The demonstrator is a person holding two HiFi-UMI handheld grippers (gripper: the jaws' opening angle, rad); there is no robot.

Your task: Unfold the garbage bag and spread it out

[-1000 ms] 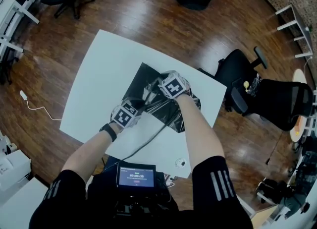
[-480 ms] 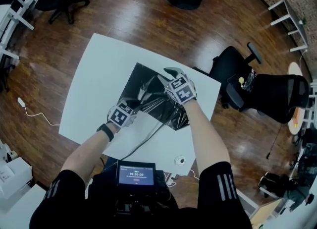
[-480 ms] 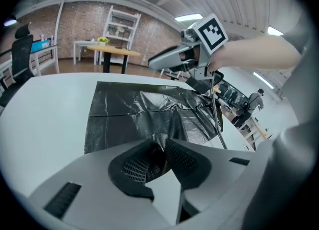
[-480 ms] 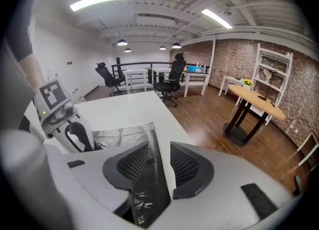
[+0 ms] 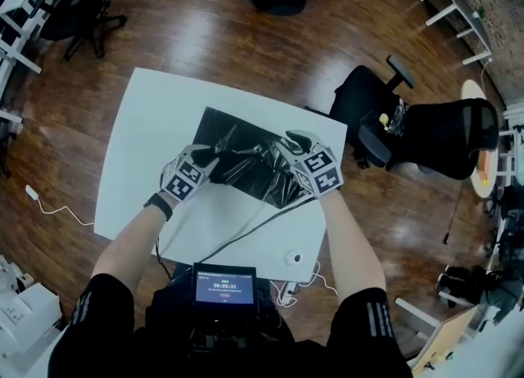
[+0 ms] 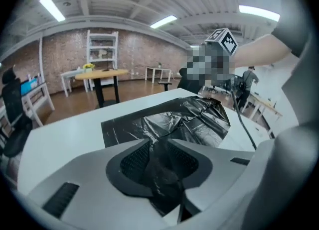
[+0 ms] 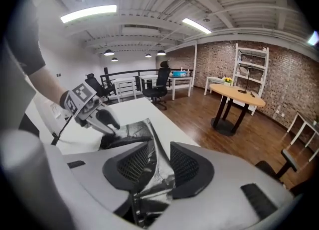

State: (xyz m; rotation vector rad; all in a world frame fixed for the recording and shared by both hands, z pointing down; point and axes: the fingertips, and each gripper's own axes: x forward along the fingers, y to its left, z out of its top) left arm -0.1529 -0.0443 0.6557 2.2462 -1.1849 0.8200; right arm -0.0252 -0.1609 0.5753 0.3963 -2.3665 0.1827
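A crumpled black garbage bag (image 5: 246, 154) lies partly spread on the white table (image 5: 147, 123). My left gripper (image 5: 201, 165) is at its near-left edge and is shut on a fold of black film (image 6: 174, 119); its jaws (image 6: 158, 147) have just eased slightly. My right gripper (image 5: 293, 144) holds the bag's right end raised off the table. Its jaws have just been opening, and bunched film (image 7: 132, 132) still runs up between its pads (image 7: 158, 160). The left gripper (image 7: 94, 114) also shows in the right gripper view.
A black cable (image 5: 246, 233) and a small white round object (image 5: 293, 258) lie on the near part of the table. Black office chairs (image 5: 385, 114) stand right of it on the wood floor. A screen device (image 5: 223, 286) sits at my chest.
The right gripper has swung right and risen, taking the bag's right end with it. The left gripper has shifted left. The bag now lies wider and flatter between them.
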